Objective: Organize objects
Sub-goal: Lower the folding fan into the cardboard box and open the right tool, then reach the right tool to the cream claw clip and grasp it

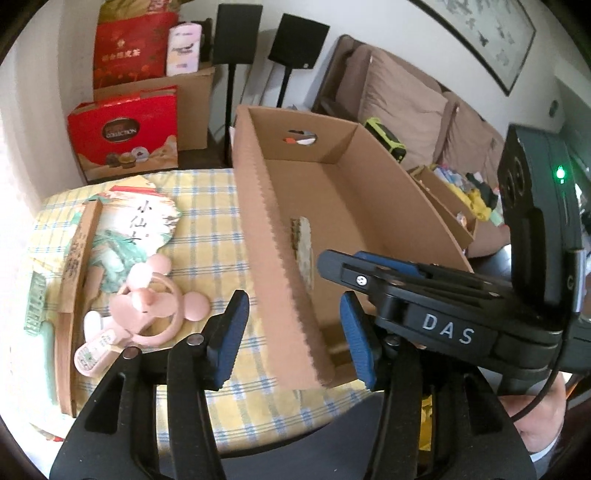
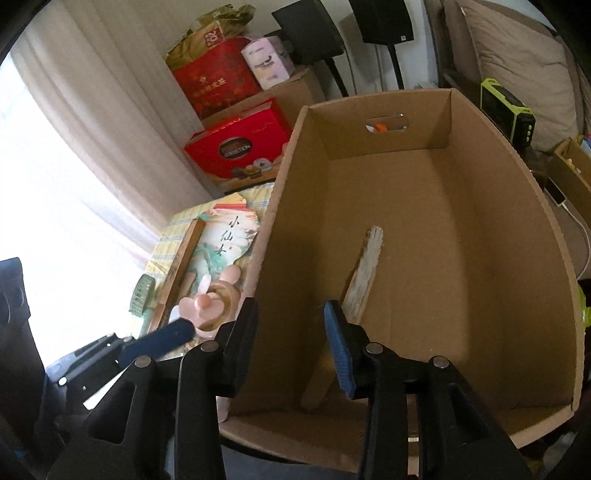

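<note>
An open cardboard box (image 1: 391,206) stands on a yellow checked cloth (image 1: 207,229). A flat folded fan (image 2: 364,273) lies on the box floor. My left gripper (image 1: 291,336) is open and straddles the box's left wall near its near corner, with a gap to each pad. My right gripper (image 2: 290,339) is open astride the same wall, one finger outside and one inside. In the left wrist view the right gripper (image 1: 343,260) reaches in from the right over the box. Left of the box lie a pink hand-held fan (image 1: 147,306) and a painted paper fan (image 1: 136,236).
A long brown case (image 1: 74,277) and a green item (image 1: 35,306) lie at the cloth's left edge. Red gift boxes (image 1: 125,136) and cartons stand behind, beside two black speaker stands (image 1: 236,33). A sofa with cushions (image 1: 402,99) and a second carton (image 1: 443,199) are at right.
</note>
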`<control>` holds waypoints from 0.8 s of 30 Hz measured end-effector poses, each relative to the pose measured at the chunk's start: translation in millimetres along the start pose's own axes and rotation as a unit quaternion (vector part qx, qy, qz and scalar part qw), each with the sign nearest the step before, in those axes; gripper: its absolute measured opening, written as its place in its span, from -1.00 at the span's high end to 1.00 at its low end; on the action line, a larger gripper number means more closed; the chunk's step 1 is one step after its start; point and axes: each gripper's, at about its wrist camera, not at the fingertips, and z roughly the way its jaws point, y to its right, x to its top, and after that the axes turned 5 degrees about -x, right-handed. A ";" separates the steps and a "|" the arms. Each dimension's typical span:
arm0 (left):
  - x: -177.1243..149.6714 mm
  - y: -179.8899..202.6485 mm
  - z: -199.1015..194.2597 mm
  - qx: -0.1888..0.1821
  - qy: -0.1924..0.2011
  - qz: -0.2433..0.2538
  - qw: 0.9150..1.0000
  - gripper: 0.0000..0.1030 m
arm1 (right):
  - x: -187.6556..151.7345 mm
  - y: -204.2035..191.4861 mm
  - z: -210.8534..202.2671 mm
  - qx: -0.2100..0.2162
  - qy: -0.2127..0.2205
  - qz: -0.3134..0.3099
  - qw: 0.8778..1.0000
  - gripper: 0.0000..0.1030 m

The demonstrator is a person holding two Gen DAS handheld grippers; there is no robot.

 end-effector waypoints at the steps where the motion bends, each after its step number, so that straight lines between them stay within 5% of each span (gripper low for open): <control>1: 0.1 -2.6 -4.4 0.007 0.002 0.001 1.000 -0.17 | -0.9 -1.3 -1.7 0.002 0.002 0.001 1.000 0.21; 4: -1.3 -10.5 -17.4 0.025 0.015 0.002 1.000 -0.45 | -2.1 -6.2 -6.1 0.006 0.008 0.000 1.000 0.12; 12: -6.9 -39.8 -48.5 0.049 0.038 -0.005 0.998 -0.79 | -5.6 -34.0 -22.8 -0.005 0.036 -0.029 0.999 -0.26; 17: -14.4 -63.8 -60.2 0.080 0.041 -0.019 0.996 -0.80 | -11.0 -53.9 -28.0 -0.023 0.054 -0.056 0.997 -0.51; 24: -22.5 -92.1 -74.9 0.108 0.050 -0.042 0.992 -0.80 | -18.6 -76.9 -24.6 -0.056 0.064 -0.091 0.992 -0.57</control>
